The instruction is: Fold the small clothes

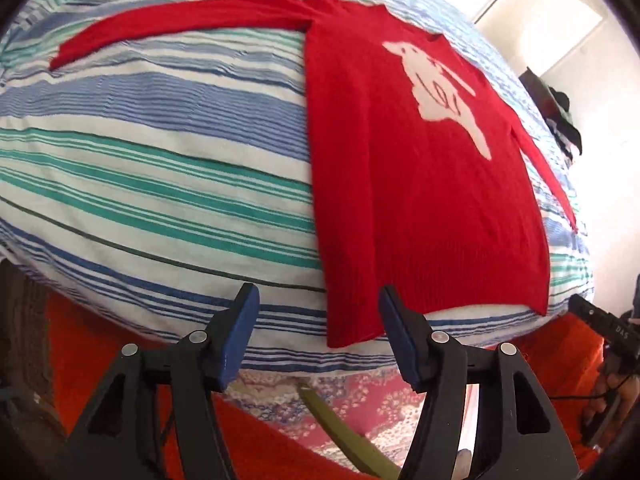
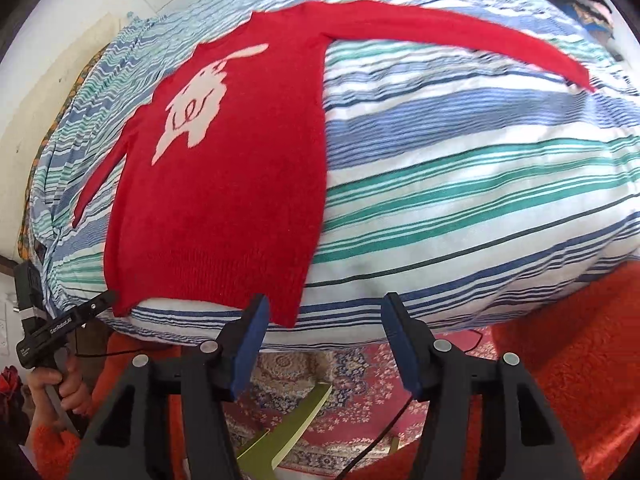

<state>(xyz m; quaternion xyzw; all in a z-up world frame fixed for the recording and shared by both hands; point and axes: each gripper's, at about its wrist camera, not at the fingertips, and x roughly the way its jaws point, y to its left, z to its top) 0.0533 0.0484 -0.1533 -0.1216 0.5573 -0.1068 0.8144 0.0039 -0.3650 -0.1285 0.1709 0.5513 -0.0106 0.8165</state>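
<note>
Two grippers hang over the near edge of a bed, both with jaws apart and nothing between the blue pads. From the left wrist view, the left gripper (image 1: 318, 328) sits at six o'clock, its fingers straddling the lower left corner of a red sweater (image 1: 420, 184); the hem corner lies between the two pads, apart from them, flat on the cover. The sweater is spread face up on the striped bedspread (image 1: 152, 184), its white motif (image 1: 436, 96) toward one o'clock, one sleeve stretched out to ten o'clock and the other running down the body's side toward three o'clock. At four o'clock the other tool shows at the frame's edge. From the right wrist view, the right gripper (image 2: 322, 338) is at six o'clock, its left pad just beside the sweater's lower right hem corner, with no cloth pinched. A hand (image 2: 60, 388) at eight o'clock holds the left tool's handle. Below the bed lie a patterned rug (image 2: 340, 392) and orange fabric (image 2: 568, 360).
</note>
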